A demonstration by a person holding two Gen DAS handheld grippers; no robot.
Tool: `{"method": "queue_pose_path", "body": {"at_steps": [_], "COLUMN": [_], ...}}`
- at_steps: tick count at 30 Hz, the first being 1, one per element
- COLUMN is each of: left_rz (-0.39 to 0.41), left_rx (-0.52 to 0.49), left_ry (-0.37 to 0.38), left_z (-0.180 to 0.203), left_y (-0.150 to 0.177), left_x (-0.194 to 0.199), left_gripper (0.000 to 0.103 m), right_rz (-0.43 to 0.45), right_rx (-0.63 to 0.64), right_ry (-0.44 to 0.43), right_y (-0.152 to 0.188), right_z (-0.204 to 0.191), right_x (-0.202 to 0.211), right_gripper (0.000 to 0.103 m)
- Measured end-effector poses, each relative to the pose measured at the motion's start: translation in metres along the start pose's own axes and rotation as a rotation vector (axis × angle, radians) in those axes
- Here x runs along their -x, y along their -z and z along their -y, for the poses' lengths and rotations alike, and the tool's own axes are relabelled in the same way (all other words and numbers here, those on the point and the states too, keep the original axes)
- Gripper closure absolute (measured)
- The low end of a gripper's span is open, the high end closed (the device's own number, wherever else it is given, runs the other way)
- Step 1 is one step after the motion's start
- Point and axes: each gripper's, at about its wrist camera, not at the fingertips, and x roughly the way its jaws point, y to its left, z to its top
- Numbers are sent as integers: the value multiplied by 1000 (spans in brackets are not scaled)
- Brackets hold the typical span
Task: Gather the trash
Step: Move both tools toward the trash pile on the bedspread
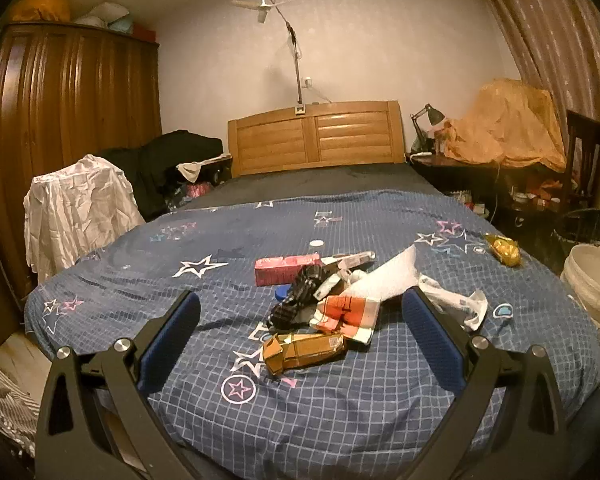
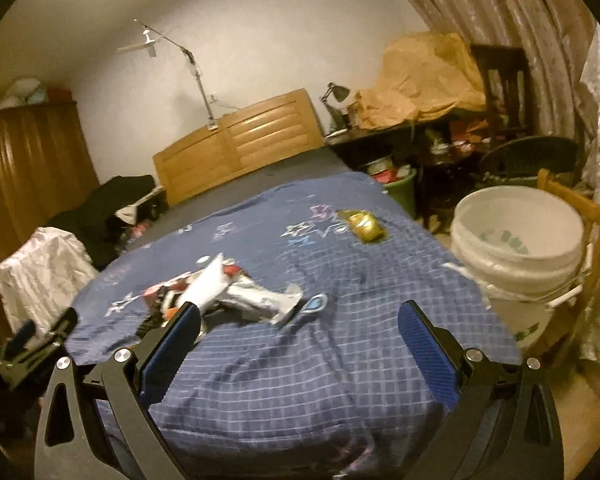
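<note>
My left gripper (image 1: 300,308) hung over the foot edge of the bed, jaws spread wide and holding nothing. Between its blue pads (image 1: 172,336) lay the trash pile (image 1: 320,300), heaped on the star-printed blue bedspread (image 1: 340,408) toward the foot of the bed. Nearest me was a crushed brown cardboard box (image 1: 304,350), its flap torn open. Touching it behind sat a crumpled orange-and-white wrapper (image 1: 346,314) and a dark checked scrap (image 1: 300,296). A flat pink carton (image 1: 286,268) lay at the far side, and a white sheet (image 1: 384,276) leaned across the heap. A crinkled white plastic wrapper (image 1: 456,300) trailed toward the right edge.

My right gripper (image 2: 299,320) was also spread and empty, above the bedspread's foot edge. A shiny gold wrapper (image 2: 365,225) lay apart near the right edge. Just beside that edge stood a white bucket (image 2: 516,264).
</note>
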Motion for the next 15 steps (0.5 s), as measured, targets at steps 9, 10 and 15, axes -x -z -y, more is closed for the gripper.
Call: {"method": "queue_pose_path", "body": {"at_steps": [9,10,15], "left_rz": [-51,-62,-110], "left_rx": [-21,-24,-33], "left_ry": [-11,-14,-23], "left_z": [2,3,1], "left_y": [9,11,17], "left_x": [-12,-14,-24], "left_gripper": [5,5,5], "right_rz": [-56,-64,-73], "right_rx": [35,43,102], "right_ry": [-46,-45,-55], "right_y": [4,5,6], "right_z": [-6,-7,-16], "right_x": [-6,-7,-6], "right_gripper": [5,5,5]}}
